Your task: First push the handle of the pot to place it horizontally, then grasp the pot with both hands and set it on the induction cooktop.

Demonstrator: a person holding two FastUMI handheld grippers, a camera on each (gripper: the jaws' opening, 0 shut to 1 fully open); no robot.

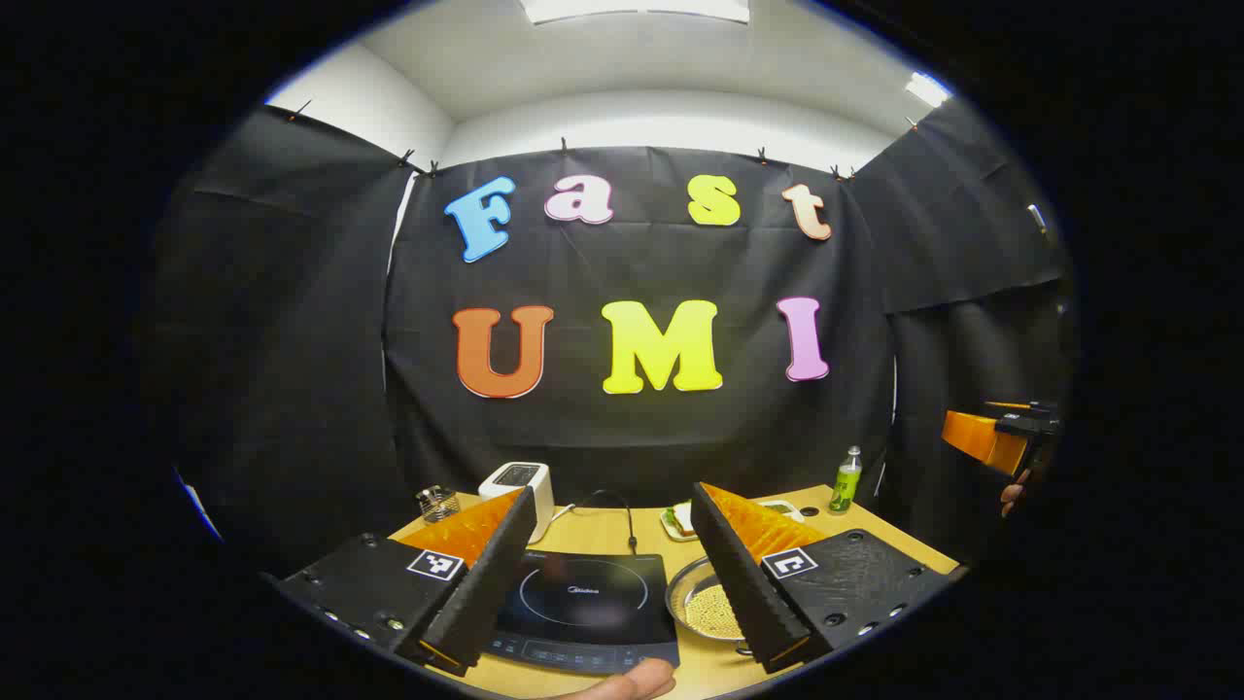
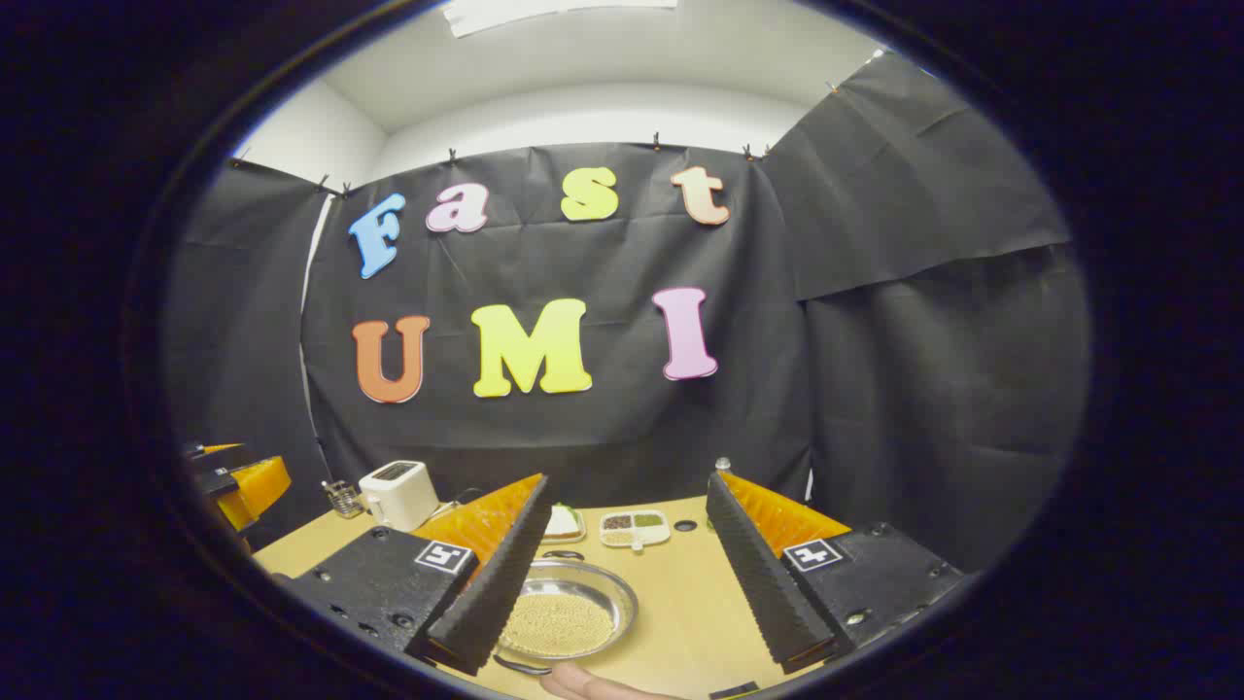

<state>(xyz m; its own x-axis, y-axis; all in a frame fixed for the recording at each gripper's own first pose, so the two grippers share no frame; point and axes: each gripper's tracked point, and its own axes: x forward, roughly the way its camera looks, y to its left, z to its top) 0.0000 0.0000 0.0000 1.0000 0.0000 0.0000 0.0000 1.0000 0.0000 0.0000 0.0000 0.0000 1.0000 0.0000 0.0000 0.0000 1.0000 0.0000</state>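
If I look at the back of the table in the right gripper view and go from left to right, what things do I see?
A small wire basket → a white toaster → a plate of food, partly behind the gripper's finger → a divided tray of grains → a small dark hole in the table.

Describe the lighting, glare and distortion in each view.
Left gripper view: bright ceiling panel blown out at the top, glossy induction cooktop sharp, wooden table evenly lit, fisheye bending the wall edges. Right gripper view: the same overhead wash, pot in clear focus, strong curvature near the rim.
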